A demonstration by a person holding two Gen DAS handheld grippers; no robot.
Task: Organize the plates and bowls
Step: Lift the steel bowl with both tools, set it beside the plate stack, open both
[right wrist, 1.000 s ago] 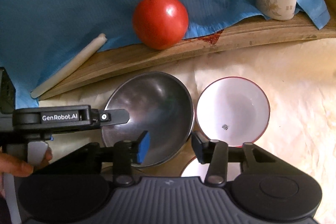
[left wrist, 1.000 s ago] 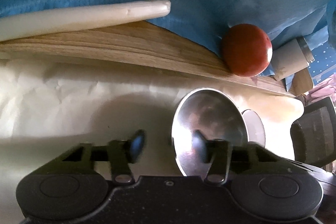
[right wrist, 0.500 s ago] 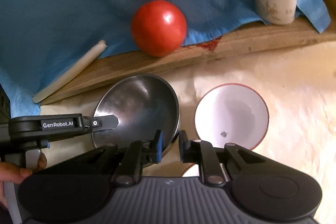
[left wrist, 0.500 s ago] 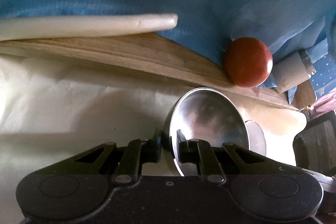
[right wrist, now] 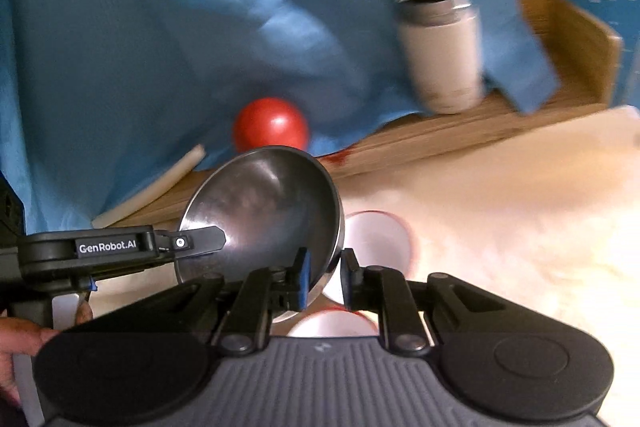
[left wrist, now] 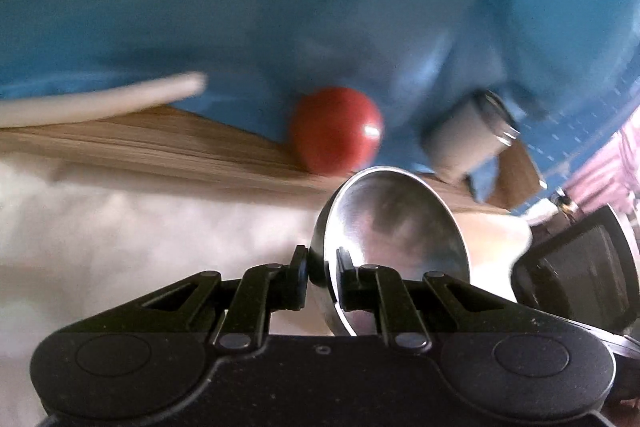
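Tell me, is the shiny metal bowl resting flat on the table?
No, the metal bowl is tilted, its rim pinched by the right hand-held gripper.

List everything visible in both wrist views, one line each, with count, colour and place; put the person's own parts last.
steel bowl: 1, silver, lifted and tilted, rim pinched on two sides
white bowls: 2, white with red rims, on the cream cover below the steel bowl; the nearer one mostly hidden
red ball: 1, red, round, on the wooden board against the cloth
flask: 1, white with metal top, upright on the board
stick: 1, cream, lying on the board
wooden board: 1, brown, at the back
blue cloth: 1, draped behind
cream cover: 1, over the table
chair: 1, black mesh, right edge
left tongs: black, shut on the bowl's rim
right tongs: black, shut on the rim
hand: 1, holding the left tongs
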